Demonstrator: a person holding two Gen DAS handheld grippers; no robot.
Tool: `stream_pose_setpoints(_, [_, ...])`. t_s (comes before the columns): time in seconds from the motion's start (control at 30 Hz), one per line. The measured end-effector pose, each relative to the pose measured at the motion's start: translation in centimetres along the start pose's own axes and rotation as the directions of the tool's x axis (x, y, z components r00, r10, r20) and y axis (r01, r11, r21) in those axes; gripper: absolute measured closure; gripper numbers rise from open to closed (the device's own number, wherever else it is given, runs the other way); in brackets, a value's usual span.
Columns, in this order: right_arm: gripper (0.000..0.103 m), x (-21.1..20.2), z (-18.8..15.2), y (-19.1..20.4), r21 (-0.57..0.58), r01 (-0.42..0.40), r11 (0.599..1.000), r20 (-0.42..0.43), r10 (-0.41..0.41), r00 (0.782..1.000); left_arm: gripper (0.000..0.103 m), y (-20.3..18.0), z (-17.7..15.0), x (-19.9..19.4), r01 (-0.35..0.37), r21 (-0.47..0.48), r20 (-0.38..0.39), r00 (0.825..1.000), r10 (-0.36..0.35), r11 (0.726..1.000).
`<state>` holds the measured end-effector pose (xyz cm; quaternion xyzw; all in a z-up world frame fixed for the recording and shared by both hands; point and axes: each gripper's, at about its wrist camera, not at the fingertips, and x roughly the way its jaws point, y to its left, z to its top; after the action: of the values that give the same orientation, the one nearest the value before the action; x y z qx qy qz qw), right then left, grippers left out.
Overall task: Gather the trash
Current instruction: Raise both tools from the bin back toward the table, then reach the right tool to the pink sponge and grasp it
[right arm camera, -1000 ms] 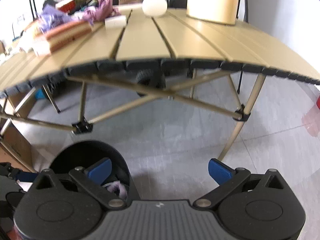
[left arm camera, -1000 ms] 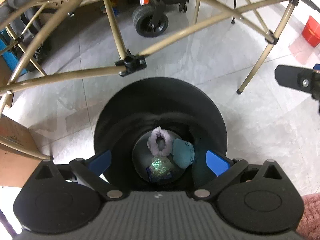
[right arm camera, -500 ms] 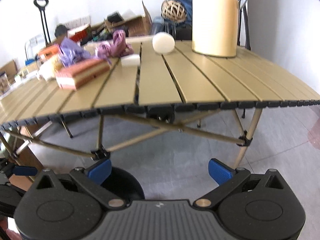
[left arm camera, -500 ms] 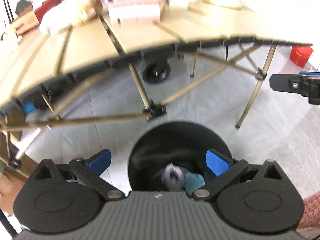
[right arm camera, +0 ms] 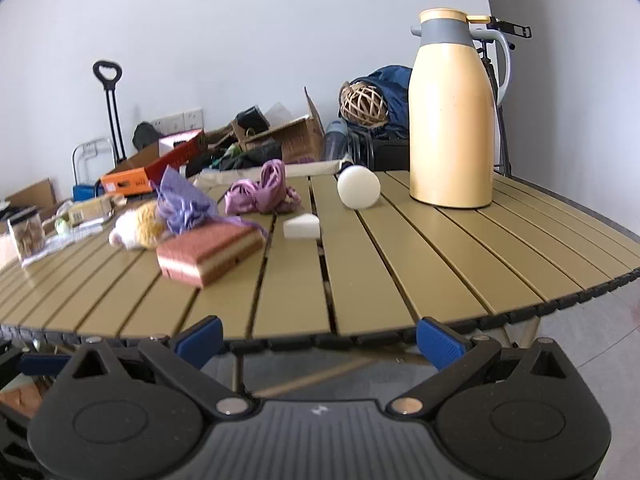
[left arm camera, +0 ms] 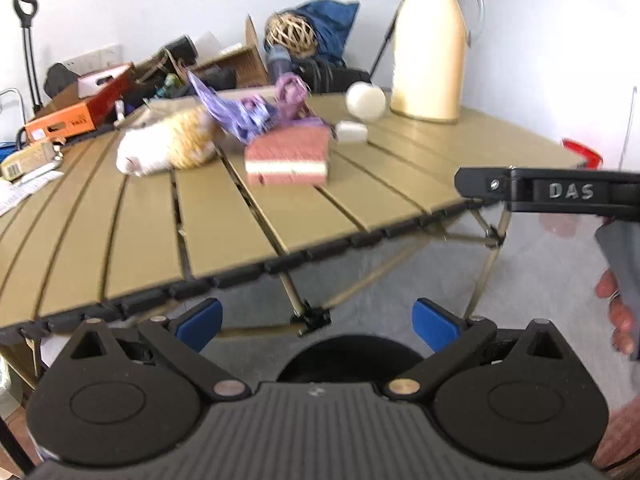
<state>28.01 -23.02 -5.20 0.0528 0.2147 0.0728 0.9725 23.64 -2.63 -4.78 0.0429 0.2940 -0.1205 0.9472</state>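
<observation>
My left gripper is open and empty, held above the black trash bin on the floor in front of the slatted table. My right gripper is open and empty at the table's front edge; it shows at the right of the left wrist view. On the table lie purple crumpled wrappers, a pink-purple crumpled bag, a white wedge, a white ball, a brown-and-white sponge block and a fluffy white-yellow thing.
A tall yellow thermos jug stands at the table's far right. A jar and papers sit at the left edge. Boxes, a wicker ball and bags pile up behind the table against the wall.
Both grippers have risen from floor level near the bin to table height. The left view swung up from looking into the bin to looking over the table top.
</observation>
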Motion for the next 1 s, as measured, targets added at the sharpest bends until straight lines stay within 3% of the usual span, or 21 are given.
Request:
stream_pose_setpoints(0.2, [0.0, 1.0, 1.3, 2.8, 0.009, -0.021, 1.0, 0.078, 0.021, 0.997, 0.0, 2.6, 1.5, -2.2, -0.037, -0.071, 0.101, 0.994, 0.045, 0.997])
stream_pose_setpoints(0.4, [0.0, 3.1, 2.3, 6.3, 0.039, -0.031, 0.999, 0.128, 0.025, 0.991, 0.0, 5.9, 2.9, -3.0, -0.108, -0.155, 0.148, 0.98, 0.131, 0.982])
stream_pose_setpoints(0.63, [0.0, 5.8, 2.8, 10.1, 0.066, -0.046, 0.997, 0.11, 0.038, 0.993, 0.0, 10.3, 3.7, -2.7, -0.187, -0.261, 0.129, 0.965, 0.226, 0.947])
stream_pose_setpoints(0.8, [0.0, 8.6, 2.7, 12.7, 0.006, 0.03, 1.0, 0.087, -0.031, 0.996, 0.0, 12.3, 3.8, -2.5, -0.216, -0.318, 0.107, 0.959, 0.261, 0.923])
stream_pose_setpoints(1.0, [0.0, 11.8, 3.0, 13.7, 0.012, 0.078, 0.997, 0.026, -0.078, 0.997, 0.0, 13.3, 3.8, -2.5, -0.228, -0.341, 0.095, 0.957, 0.274, 0.912])
